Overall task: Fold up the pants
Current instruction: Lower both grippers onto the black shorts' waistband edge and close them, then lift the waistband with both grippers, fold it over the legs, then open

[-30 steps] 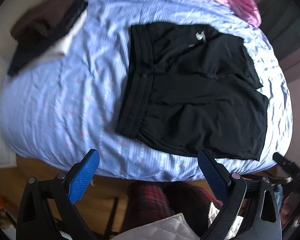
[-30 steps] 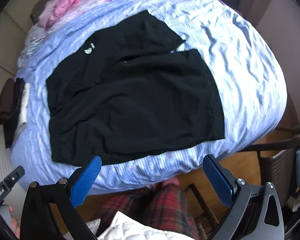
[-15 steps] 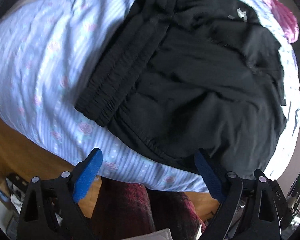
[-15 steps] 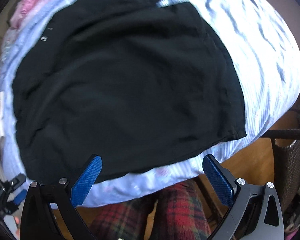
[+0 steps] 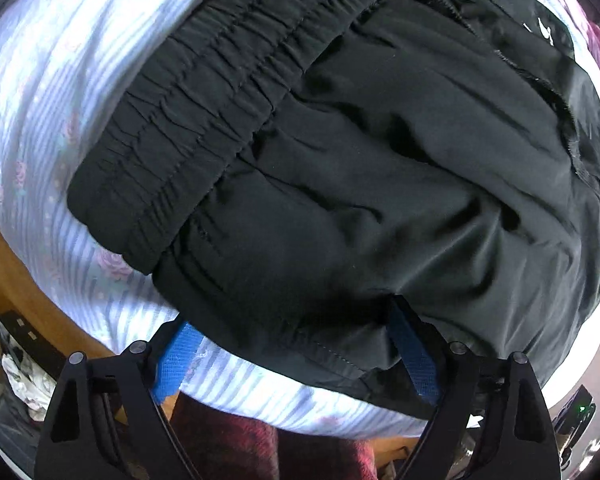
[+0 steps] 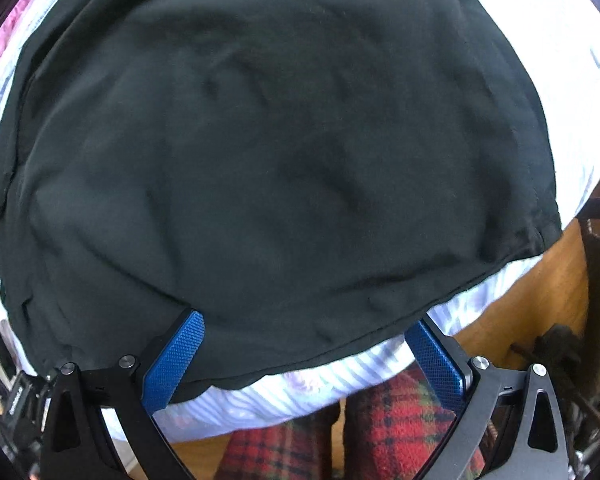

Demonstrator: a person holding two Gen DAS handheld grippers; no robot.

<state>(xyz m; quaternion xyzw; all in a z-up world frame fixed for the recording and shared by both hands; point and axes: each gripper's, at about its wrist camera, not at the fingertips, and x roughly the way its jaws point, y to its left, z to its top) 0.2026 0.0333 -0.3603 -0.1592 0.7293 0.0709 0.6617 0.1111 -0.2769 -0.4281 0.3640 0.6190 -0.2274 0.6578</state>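
Left wrist view: the left gripper [image 5: 292,344] has its jaws wide apart, straddling the near edge of the black pants [image 5: 380,184]. Its left blue pad lies low against the striped bedsheet [image 5: 60,92] at the cloth's edge, and the right pad is partly tucked under the cloth where the hem bulges over it. Nothing is pinched yet. This looks like a set-up for a grab: spread fingers placed either side of the hem so that closing would catch the edge.

In the right wrist view, the right gripper [image 6: 304,344] is likewise open, with its left pad sitting on top of the black fabric and its right pad over the sheet just past the hem. Both tools sit at the same near border of the garment, one toward the waist end and one toward the leg end, which suits lifting that edge evenly and carrying it across.

The pants lie flat on the bed, close to the near edge of the mattress. The gathered elastic waistband [image 5: 204,120] points to the left, and the leg openings lie to the right, so the long axis runs left to right across the bed. Beyond the mattress edge the wooden floor [image 6: 532,288] shows, and below the grippers are the person's plaid trousers [image 6: 384,412].
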